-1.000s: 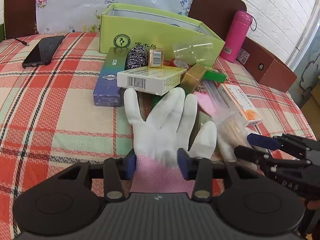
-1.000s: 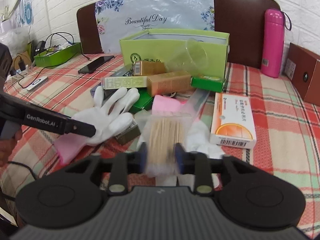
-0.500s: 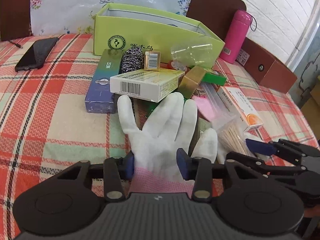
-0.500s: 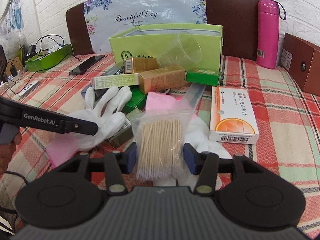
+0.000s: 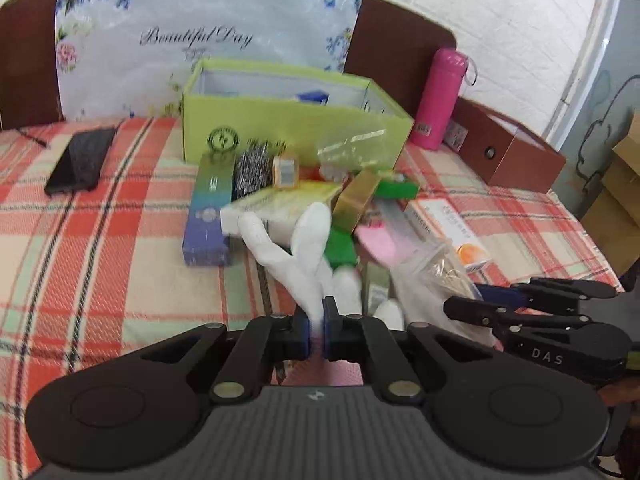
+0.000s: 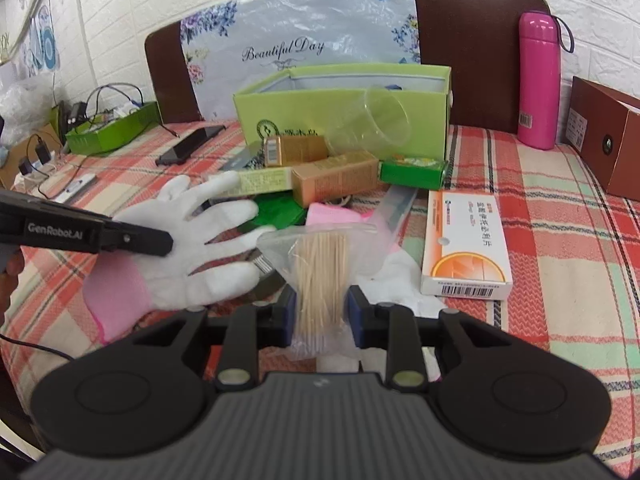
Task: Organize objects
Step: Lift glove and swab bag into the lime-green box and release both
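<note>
Pinching the white glove point(image 5: 308, 256) near its pink cuff, left hand-held gripper point(image 5: 316, 334) is clamped fully on fabric, glove lifting off the checked worktop point(image 5: 100, 248). Right hand-held gripper point(image 6: 320, 314) jaws closing around the toothpick bag point(image 6: 320, 272), pads not clearly pressing yet. Beyond sits the box pile, then the open green box point(image 6: 340, 96). Risks, my guess: slick plastic slips from a loose grip; dangling glove fingers drag the yellow carton point(image 5: 280, 204) off the pile.
</note>
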The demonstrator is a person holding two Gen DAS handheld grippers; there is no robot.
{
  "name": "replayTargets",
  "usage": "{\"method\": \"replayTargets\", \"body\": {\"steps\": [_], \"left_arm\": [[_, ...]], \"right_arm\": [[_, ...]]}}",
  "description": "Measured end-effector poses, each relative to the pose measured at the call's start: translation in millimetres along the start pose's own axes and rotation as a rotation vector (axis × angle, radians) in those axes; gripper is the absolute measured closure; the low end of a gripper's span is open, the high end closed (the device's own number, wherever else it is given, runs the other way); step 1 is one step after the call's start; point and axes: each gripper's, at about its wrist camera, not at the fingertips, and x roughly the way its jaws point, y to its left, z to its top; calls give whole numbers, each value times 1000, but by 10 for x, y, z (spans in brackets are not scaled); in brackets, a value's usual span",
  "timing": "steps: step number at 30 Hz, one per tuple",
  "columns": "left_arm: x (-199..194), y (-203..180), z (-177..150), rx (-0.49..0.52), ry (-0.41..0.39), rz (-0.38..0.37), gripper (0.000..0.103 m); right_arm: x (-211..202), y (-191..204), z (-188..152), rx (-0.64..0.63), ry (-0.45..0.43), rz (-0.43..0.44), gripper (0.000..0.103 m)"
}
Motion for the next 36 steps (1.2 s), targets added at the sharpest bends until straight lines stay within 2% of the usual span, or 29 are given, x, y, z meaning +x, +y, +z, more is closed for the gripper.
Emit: {"method": "replayTargets", "body": {"steps": [6, 11, 21, 25, 29, 34, 36], "left_arm": [[-216, -80, 328, 19, -110, -29, 98], [-250, -168, 653, 35, -188, -40, 98], [61, -241, 1523, 36, -286, -48, 98], [309, -231, 1862, 46, -296, -61, 98], [654, -221, 2105, 56, -273, -78, 98], [1139, -178, 2242, 38, -197, -125, 98], [1348, -181, 2244, 55, -159, -122, 98]], "right_arm": [[-168, -17, 257, -2, -76, 22, 77], [-221, -54, 541, -26, -146, 20, 77], [-31, -101, 1115, -75, -232, -13, 77], [119, -97, 1332, -67, -249, -39, 77], [284, -205, 1506, -56, -250, -65, 77], [555, -409, 1681, -55, -226, -89, 77], [681, -481, 1733, -55, -215, -96, 77]]}}
